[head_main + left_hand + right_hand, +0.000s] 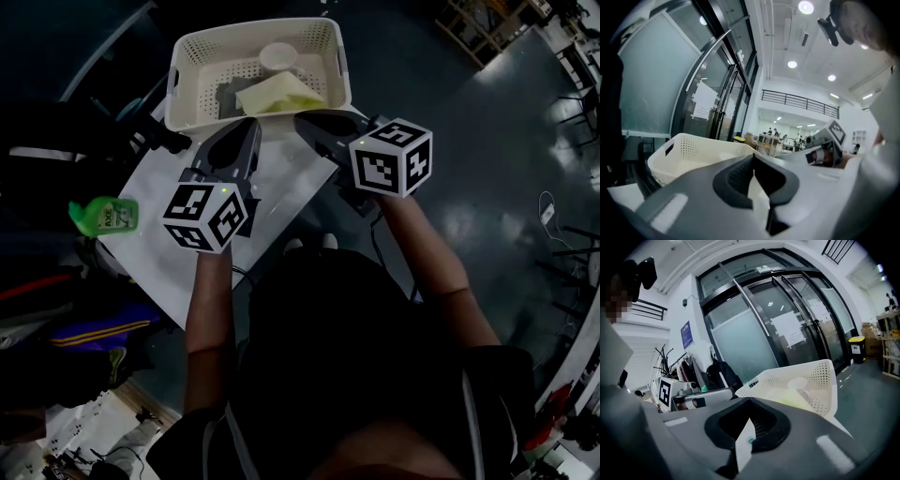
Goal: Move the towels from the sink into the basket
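Though the task calls for carrying, neither tool carries anything: the left gripper (246, 126) has its jaws pressed together with nothing between them, and the right gripper (303, 120) is likewise closed tip to tip and empty. Both hover low over the white table (155, 239), side by side and pointing the same way. Off to the left of the left jaws, at the table's edge, lies a green bottle (103, 216), well apart from either tool.

Just ahead of both sets of jaws stands the white perforated basket (184, 73). Inside it, ahead of the gap between the two tools, a yellow-green towel (277, 96) lies loosely folded. A grey towel (228, 96) lies beside it, straight ahead of the left jaws. Further in, past the towels, sits a white round thing (277, 56) that I cannot identify.

No sink shows in any view, so whether more towels wait there cannot be told. Judging by two towels already in the basket and both tools empty, the job looks late or finished. What remains, if anything, is a return to the sink for another towel.
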`<state>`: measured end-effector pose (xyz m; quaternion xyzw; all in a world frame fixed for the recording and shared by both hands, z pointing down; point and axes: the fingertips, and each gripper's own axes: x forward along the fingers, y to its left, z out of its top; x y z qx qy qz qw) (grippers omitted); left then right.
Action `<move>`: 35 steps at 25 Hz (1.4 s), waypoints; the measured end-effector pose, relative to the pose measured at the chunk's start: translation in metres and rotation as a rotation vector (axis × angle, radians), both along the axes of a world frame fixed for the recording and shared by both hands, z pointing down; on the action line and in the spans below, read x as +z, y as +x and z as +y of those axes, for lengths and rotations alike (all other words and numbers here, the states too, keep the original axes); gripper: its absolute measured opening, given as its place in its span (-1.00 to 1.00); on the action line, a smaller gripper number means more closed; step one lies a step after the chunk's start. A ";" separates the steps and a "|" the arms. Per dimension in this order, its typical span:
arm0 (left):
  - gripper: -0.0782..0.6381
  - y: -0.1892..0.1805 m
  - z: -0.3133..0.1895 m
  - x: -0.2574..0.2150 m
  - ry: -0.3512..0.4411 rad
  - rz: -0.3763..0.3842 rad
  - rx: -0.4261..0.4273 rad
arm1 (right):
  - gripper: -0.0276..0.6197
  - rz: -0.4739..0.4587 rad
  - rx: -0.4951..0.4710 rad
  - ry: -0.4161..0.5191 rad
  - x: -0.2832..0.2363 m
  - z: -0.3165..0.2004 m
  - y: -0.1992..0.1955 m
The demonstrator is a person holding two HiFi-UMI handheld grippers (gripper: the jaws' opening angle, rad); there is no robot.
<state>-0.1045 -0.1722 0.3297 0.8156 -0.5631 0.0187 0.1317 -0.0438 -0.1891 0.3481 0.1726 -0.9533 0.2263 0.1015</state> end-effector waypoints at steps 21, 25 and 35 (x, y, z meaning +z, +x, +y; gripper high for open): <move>-0.76 0.010 0.038 0.078 -0.162 0.036 -0.032 | -0.92 -0.005 0.006 -0.084 0.058 0.043 -0.007; -0.76 0.009 0.040 0.088 -0.172 0.030 -0.048 | -0.92 0.001 0.021 -0.088 0.068 0.045 -0.007; -0.76 0.012 0.050 0.108 -0.210 0.044 -0.047 | -0.92 0.043 0.030 -0.104 0.089 0.049 -0.003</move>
